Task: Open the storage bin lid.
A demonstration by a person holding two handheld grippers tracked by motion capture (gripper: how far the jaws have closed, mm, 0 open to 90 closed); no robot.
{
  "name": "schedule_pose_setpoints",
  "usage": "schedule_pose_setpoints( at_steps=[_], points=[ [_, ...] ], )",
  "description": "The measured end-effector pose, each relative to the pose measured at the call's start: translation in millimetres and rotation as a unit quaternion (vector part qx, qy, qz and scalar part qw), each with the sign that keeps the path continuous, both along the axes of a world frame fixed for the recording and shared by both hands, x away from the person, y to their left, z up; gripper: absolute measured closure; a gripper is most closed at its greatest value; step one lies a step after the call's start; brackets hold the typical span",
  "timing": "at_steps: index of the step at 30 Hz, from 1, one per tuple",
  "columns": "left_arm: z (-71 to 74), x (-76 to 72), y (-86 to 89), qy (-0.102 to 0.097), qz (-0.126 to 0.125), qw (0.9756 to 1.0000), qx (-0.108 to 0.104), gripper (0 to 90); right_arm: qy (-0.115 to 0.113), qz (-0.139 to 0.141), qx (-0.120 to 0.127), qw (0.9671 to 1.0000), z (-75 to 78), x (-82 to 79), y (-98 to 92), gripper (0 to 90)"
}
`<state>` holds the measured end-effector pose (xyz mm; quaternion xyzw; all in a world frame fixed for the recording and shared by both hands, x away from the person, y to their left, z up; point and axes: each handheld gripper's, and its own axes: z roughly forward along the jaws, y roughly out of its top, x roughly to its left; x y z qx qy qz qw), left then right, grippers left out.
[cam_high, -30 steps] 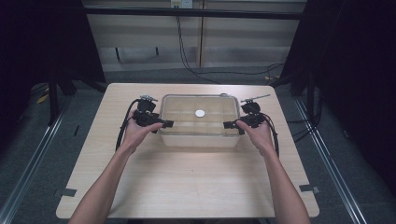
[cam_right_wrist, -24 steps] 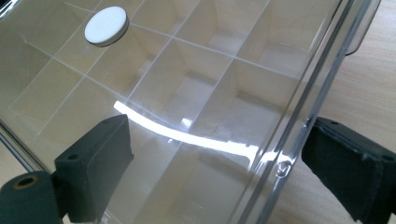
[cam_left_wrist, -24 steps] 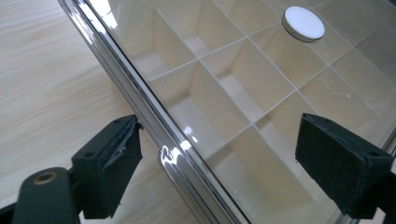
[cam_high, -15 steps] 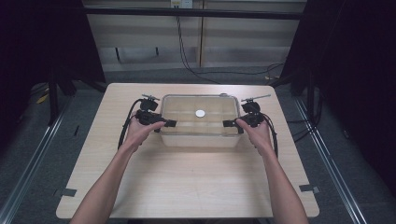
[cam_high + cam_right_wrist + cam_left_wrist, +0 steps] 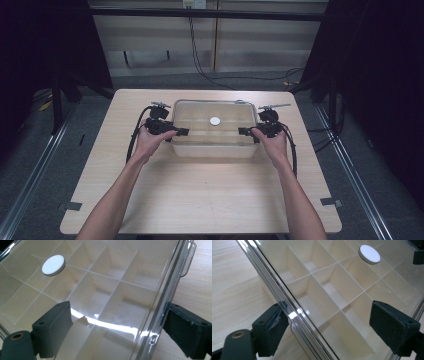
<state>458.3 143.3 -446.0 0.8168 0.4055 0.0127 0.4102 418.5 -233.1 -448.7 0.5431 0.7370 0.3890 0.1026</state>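
The box sits closed at the far middle of the worktop, its lid down, with the left gripper and right gripper spread open astride its two ends, so opening or lifting it seems not yet begun.

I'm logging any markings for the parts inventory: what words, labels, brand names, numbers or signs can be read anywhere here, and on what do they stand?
None can be read.
Clear compartment box: no print on its lid or dividers in either gripper view.
White round disc on the lid: plain, unmarked.
Left gripper and right gripper: black pads bear no lettering.
Small yellow-and-white item on the far wall: too small and blurred to read.
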Motion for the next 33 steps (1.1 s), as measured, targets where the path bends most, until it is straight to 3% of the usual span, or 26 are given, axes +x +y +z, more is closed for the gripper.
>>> schedule_pose_setpoints(
  at_steps=[7,12,17,21,24,25,28,33],
  points=[
    [-0.6,1.9,-0.4,-0.002,0.003,1.0000,-0.002,15.2,-0.013,-0.015,-0.010,0.9998,2.4,-0.6,1.3,12.2],
    [-0.5,0.9,-0.6,-0.004,0.010,0.9999,-0.001,15.3,-0.022,-0.020,0.000,0.9996,1.3,-1.6,-0.9,13.0],
    [1.6,2.5,-0.1,-0.015,0.017,0.9997,0.003,16.0,-0.026,-0.023,0.001,0.9994,1.7,-0.8,0.1,13.1],
    [5.1,-0.6,1.2,-0.030,0.020,0.9993,0.001,18.7,-0.048,-0.018,0.003,0.9987,6.6,-2.5,0.7,13.0],
    [6.2,-1.5,4.2,-0.035,0.016,0.9992,-0.006,25.1,-0.056,-0.017,0.033,0.9977,10.3,-4.6,-4.9,13.7],
    [6.3,-2.2,4.6,-0.036,0.018,0.9992,-0.011,25.1,-0.056,-0.017,0.033,0.9977,10.3,-4.6,-4.9,13.7],
    [6.2,-4.0,5.4,-0.045,0.021,0.9987,-0.015,27.4,-0.046,-0.016,0.065,0.9967,8.9,-5.0,-9.0,14.7],
    [7.4,-3.6,10.0,-0.045,0.021,0.9986,-0.019,29.4,-0.043,-0.013,0.065,0.9969,8.9,-6.3,-15.3,30.2]
  ],
)
